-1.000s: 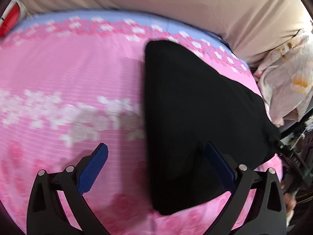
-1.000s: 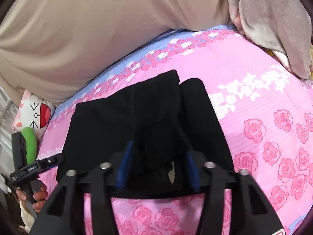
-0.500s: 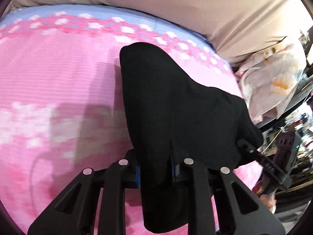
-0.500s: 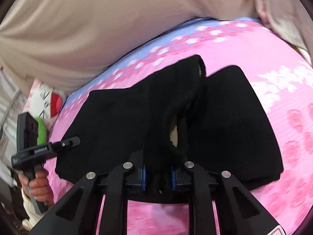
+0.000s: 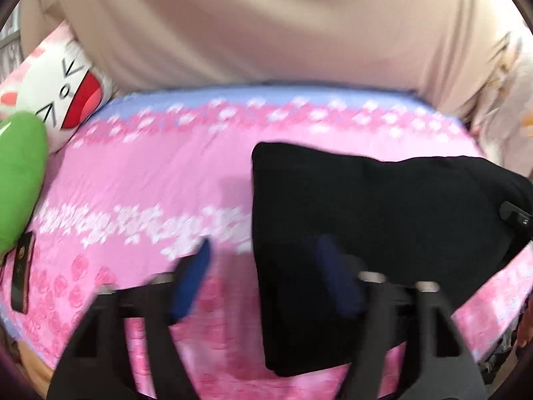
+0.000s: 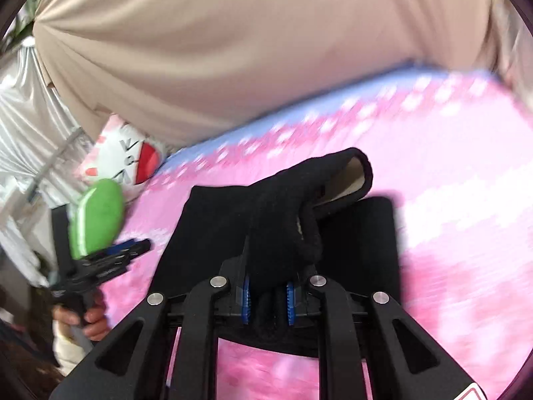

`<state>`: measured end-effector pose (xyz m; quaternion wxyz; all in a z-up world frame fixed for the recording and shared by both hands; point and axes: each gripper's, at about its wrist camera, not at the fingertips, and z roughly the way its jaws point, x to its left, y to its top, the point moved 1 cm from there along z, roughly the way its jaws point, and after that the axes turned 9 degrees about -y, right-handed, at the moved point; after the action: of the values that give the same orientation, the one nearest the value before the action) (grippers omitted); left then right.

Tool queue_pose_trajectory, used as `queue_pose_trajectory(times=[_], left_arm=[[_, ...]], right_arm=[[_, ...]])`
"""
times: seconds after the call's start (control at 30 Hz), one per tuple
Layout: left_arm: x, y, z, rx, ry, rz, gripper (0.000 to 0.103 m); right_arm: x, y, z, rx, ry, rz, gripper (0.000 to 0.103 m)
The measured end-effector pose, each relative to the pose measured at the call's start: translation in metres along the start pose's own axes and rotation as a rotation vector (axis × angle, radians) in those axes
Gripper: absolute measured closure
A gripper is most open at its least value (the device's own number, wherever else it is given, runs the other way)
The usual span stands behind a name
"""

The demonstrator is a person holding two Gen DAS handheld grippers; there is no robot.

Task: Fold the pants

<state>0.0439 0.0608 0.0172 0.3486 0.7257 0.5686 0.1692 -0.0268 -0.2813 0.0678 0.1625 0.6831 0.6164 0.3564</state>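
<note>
Black pants (image 5: pixel 383 233) lie folded on the pink flowered bed sheet (image 5: pixel 150 183). My left gripper (image 5: pixel 266 256) hovers over their left edge with its jaws opening. The edge lies between the blue pads (image 5: pixel 196 280), which do not touch it. My right gripper (image 6: pixel 268 295) has its jaws closing on a bunched fold of the pants (image 6: pixel 286 220) and holds it raised above the flat part. A pale lining shows inside the lifted fold. In the right wrist view a hand holds the left gripper (image 6: pixel 113 256) at the left.
A beige cloth (image 5: pixel 266 33) hangs behind the bed. A white cat cushion (image 5: pixel 66 93) and a green plush (image 5: pixel 16 183) sit at the left, a dark flat object (image 5: pixel 21 276) below them. Floral bedding (image 5: pixel 509 106) lies at the right. White curtains (image 6: pixel 20 126) hang at the far left.
My left gripper shut on the pants' edge, then let go and opened while pulling back. My right gripper closed on the fold and lifted it higher.
</note>
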Motion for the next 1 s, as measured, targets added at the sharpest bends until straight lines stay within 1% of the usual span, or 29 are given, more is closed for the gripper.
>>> queue_pose_trajectory(times=[0.03,0.07,0.1,0.13,0.17,0.2,0.23,0.27,0.3,0.33,0.37,0.4,0.43,0.47,0.5,0.53,0.6,0.63,0.67,0.7,0.73,0.77,0.8,0.83,0.87,0.9,0.93,0.97,1.0], left_arm=[[-0.007,0.001,0.002,-0.004,-0.009,0.003,0.025],[-0.014,-0.001,0.007,0.003,-0.013,0.009,0.025],[-0.021,-0.005,0.019,0.034,-0.016,0.017,0.025],[-0.024,-0.008,0.028,0.058,-0.016,0.011,0.025],[-0.027,-0.012,0.037,0.085,-0.02,0.001,0.025],[-0.027,-0.017,0.044,0.111,-0.019,-0.011,0.025],[-0.025,-0.021,0.048,0.123,0.001,-0.022,0.025],[-0.02,-0.021,0.051,0.126,0.02,-0.033,0.025],[-0.017,-0.023,0.05,0.128,0.023,-0.038,0.025],[-0.013,-0.023,0.051,0.127,0.028,-0.045,0.023],[-0.009,-0.023,0.053,0.13,0.037,-0.052,0.023],[-0.005,-0.025,0.056,0.139,0.053,-0.053,0.023],[-0.003,-0.028,0.056,0.145,0.06,-0.054,0.023],[0.002,-0.031,0.056,0.152,0.064,-0.06,0.023],[0.005,-0.034,0.058,0.161,0.065,-0.062,0.023],[0.006,-0.036,0.058,0.16,0.07,-0.06,0.023],[0.008,-0.039,0.054,0.155,0.073,-0.066,0.023],[0.01,-0.04,0.053,0.154,0.072,-0.067,0.023],[0.011,-0.04,0.052,0.152,0.071,-0.069,0.023],[0.012,-0.042,0.052,0.153,0.064,-0.068,0.023],[0.013,-0.042,0.053,0.154,0.061,-0.07,0.023],[0.014,-0.043,0.054,0.155,0.053,-0.067,0.022],[0.014,-0.043,0.055,0.154,0.05,-0.066,0.022],[0.016,-0.043,0.056,0.154,0.048,-0.072,0.022],[0.018,-0.042,0.056,0.151,0.048,-0.077,0.022],[0.019,-0.042,0.056,0.151,0.041,-0.077,0.022],[0.021,-0.041,0.055,0.153,0.03,-0.081,0.022],[0.021,-0.041,0.055,0.152,0.028,-0.081,0.022],[0.021,-0.041,0.056,0.152,0.027,-0.079,0.021]], right_arm=[[-0.012,-0.002,-0.005,-0.003,-0.052,-0.001,0.088],[-0.025,-0.006,-0.001,0.015,-0.096,0.013,0.085],[-0.036,-0.014,0.01,0.056,-0.132,0.021,0.079],[-0.052,-0.028,0.034,0.151,-0.173,0.023,0.075],[-0.064,-0.039,0.047,0.192,-0.164,0.052,0.075],[-0.072,-0.041,0.043,0.159,-0.123,0.101,0.074],[-0.077,-0.038,0.033,0.166,-0.094,0.144,0.074],[-0.077,-0.032,0.024,0.155,-0.112,0.14,0.071],[-0.075,-0.025,0.012,0.108,-0.146,0.12,0.062],[-0.072,-0.016,-0.002,0.047,-0.184,0.092,0.06],[-0.069,-0.008,-0.01,0.016,-0.207,0.072,0.06],[-0.064,-0.001,-0.015,-0.004,-0.213,0.057,0.06],[-0.054,0.007,-0.018,-0.019,-0.182,0.039,0.062],[-0.039,0.015,-0.016,-0.024,-0.117,0.013,0.067],[-0.03,0.019,-0.014,-0.023,-0.071,-0.009,0.072],[-0.008,0.024,-0.006,-0.009,-0.01,-0.058,0.075],[0.035,0.029,0.021,0.047,0.066,-0.16,0.087],[0.058,0.031,0.045,0.094,0.094,-0.21,0.09],[0.073,0.033,0.069,0.139,0.111,-0.234,0.094],[0.086,0.033,0.091,0.18,0.116,-0.255,0.095],[0.1,0.038,0.124,0.212,0.094,-0.277,0.095],[0.106,0.039,0.144,0.232,0.066,-0.29,0.095],[0.11,0.038,0.17,0.271,0.034,-0.301,0.098],[0.106,0.036,0.205,0.333,-0.001,-0.29,0.101],[0.103,0.04,0.222,0.338,0.012,-0.255,0.101],[0.103,0.047,0.226,0.335,0.023,-0.223,0.101],[0.103,0.054,0.217,0.318,0.009,-0.197,0.098],[0.103,0.059,0.206,0.278,0.012,-0.194,0.096],[0.105,0.061,0.195,0.252,0.019,-0.201,0.096]])
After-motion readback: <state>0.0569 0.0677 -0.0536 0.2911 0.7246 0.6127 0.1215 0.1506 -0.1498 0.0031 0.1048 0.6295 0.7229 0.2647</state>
